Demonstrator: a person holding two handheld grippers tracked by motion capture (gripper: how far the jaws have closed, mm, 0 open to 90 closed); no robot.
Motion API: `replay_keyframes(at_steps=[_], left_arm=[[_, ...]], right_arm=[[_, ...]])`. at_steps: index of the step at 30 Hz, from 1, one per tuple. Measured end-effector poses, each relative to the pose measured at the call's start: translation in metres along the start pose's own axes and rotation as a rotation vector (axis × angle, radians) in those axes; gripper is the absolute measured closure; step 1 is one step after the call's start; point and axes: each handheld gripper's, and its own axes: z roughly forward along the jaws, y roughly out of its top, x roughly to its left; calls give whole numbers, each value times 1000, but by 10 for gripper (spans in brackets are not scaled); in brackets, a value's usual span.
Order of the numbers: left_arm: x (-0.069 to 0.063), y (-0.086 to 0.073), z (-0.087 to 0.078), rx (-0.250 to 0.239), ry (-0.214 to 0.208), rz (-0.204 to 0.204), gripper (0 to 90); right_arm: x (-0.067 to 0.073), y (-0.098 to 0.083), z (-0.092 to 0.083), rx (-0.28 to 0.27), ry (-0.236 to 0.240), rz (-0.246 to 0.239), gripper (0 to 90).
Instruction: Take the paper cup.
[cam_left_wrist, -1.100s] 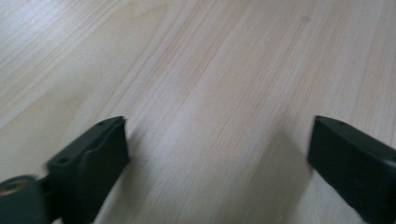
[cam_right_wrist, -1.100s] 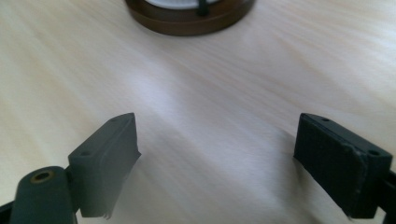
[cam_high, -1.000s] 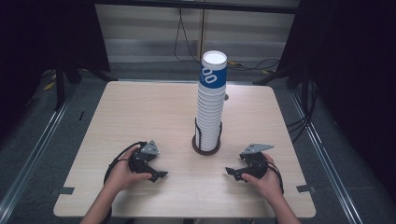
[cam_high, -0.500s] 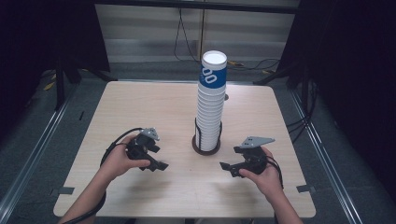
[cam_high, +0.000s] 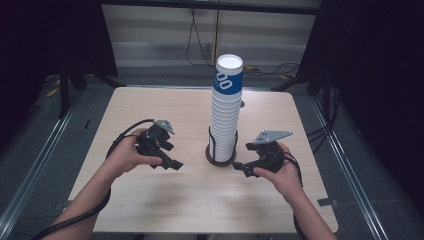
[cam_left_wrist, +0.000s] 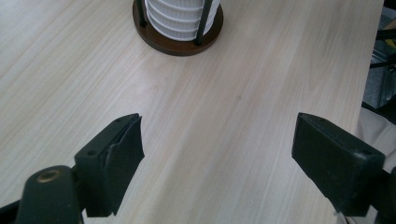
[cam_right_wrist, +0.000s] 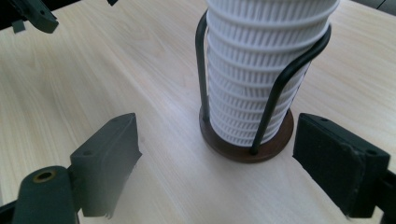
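Cup stack (cam_high: 226, 107): tall column of nested white ribbed cups, upright, top cup wrapped in a blue band; stands near the middle of the table (cam_high: 165, 205).
Holder (cam_high: 220, 154): round brown base with thin black wire uprights hugging the lowest cups of the cup stack.
Left gripper (cam_high: 172, 163): held in the person's left hand (cam_high: 127, 155), above the table, to the left of the holder and apart from it; jaws released, bare wood between them in the left gripper view.
Right gripper (cam_high: 239, 166): held in the right hand (cam_high: 282, 172), just right of the holder, tips pointing toward its base without touching; jaws spread wide, nothing gripped.
Right gripper view: holder and the lowest cups sit ahead of the jaws, offset toward the right one.
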Motion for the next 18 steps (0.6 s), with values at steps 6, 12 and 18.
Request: replay_keyframes(at_steps=[6, 12, 18], left_arm=[[3, 13, -8, 0, -7, -8, 166], [4, 32, -17, 15, 12, 5, 166], [3, 55, -27, -5, 11, 25, 166]], right_arm=[[-5, 14, -5, -19, 6, 7, 137], [-9, 28, -9, -46, 17, 17, 134], [-8, 45, -15, -65, 11, -3, 133]])
